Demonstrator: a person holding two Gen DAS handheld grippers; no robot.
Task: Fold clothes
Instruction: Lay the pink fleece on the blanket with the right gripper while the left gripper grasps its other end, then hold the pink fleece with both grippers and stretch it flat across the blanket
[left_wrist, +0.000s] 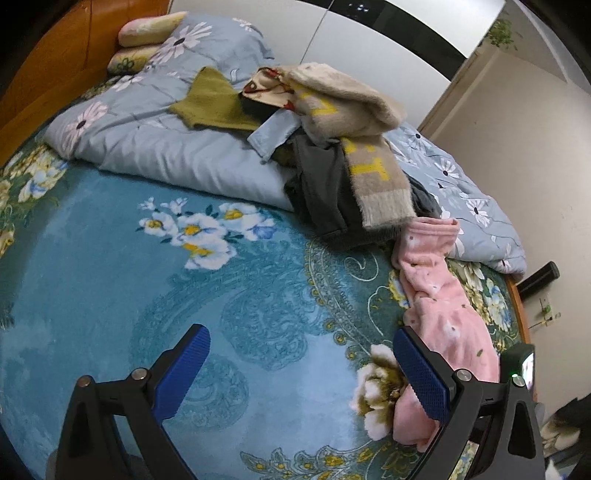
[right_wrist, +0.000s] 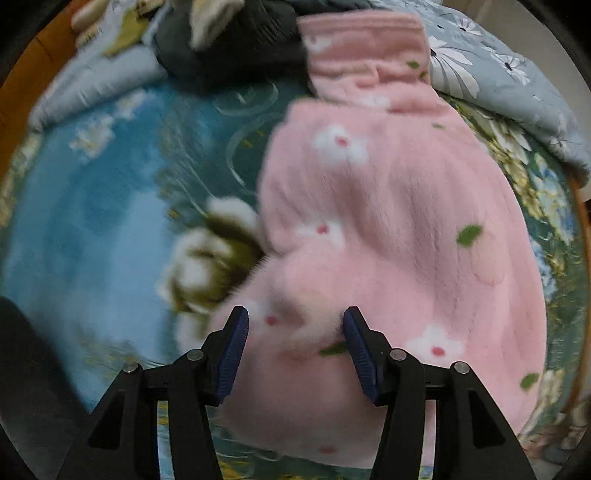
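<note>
Teal floral plush blanket (left_wrist: 110, 258) fills the frame; white wall (left_wrist: 517, 166) upper right. Left gripper (left_wrist: 301, 365) gapes empty; right gripper (right_wrist: 295, 332) spread over pink fleece garment (right_wrist: 388, 221).

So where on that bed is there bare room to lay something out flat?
The open patch is the blue floral blanket, bordered by the folded quilt behind and the pink garment to the right. It is crowded further back, where the clothes pile lies on the quilt and spills onto the blanket.
</note>
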